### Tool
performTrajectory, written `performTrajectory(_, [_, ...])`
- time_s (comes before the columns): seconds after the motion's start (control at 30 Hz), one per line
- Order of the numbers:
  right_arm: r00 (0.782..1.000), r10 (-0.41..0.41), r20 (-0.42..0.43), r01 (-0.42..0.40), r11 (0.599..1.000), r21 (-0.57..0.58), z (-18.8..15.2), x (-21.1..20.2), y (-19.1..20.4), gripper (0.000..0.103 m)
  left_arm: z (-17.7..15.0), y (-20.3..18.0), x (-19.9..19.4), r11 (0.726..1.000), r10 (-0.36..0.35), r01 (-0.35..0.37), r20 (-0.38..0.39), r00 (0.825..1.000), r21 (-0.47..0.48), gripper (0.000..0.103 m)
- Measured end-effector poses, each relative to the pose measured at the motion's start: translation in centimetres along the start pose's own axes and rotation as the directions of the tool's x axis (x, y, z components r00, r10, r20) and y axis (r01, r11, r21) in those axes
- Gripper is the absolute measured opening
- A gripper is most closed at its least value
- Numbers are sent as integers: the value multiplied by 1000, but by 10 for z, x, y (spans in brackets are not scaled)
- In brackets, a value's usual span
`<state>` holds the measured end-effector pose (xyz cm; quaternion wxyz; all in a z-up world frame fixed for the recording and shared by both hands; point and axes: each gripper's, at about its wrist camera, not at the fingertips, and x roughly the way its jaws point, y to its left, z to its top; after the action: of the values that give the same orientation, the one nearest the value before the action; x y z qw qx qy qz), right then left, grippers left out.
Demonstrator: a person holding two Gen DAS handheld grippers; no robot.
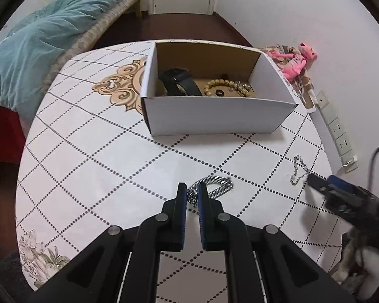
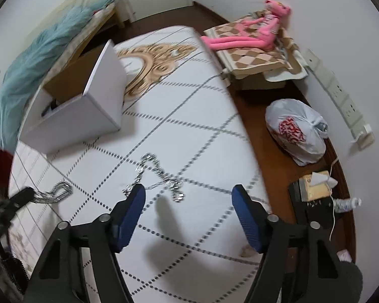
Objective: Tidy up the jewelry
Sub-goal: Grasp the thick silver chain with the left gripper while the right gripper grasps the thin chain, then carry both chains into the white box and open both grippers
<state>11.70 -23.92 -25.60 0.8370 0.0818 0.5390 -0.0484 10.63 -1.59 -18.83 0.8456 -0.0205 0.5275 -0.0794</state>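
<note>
An open white cardboard box [image 1: 214, 118] stands at the back of the table and holds a black watch [image 1: 179, 82], a wooden bead bracelet [image 1: 227, 85] and a dark ring [image 1: 219, 93]. My left gripper [image 1: 192, 189] is shut on a thick silver chain bracelet [image 1: 214, 185] lying on the tablecloth. A thin silver chain [image 1: 298, 170] lies to the right; in the right wrist view the thin chain [image 2: 159, 174] sits just beyond my right gripper [image 2: 189, 192], which is open and empty above it. The box [image 2: 75, 116] is at the left there.
A pink plush toy [image 2: 252, 35] lies on a checked bag on a box beside the table. A white plastic bag [image 2: 298, 133] and clutter sit on the floor at the right. A power strip [image 1: 336, 128] lines the wall. A bed with a blue quilt [image 1: 38, 43] is at the left.
</note>
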Motion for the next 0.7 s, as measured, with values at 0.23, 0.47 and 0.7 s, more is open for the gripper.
performTrajectory(0.23, [995, -83, 47, 87, 990, -112, -3, 2, 24, 5, 3, 0, -12, 1000, -22, 22, 30, 999, 7, 6])
performTrajectory(0.47, [995, 68, 73, -64, 997, -46, 9, -30, 18, 2, 21, -8, -38, 997, -70, 68, 87, 994, 21, 6])
performTrajectory(0.7, [966, 206, 157, -198, 978, -65, 43, -91, 33, 2, 54, -11, -79, 989, -148, 146, 162, 976, 24, 6])
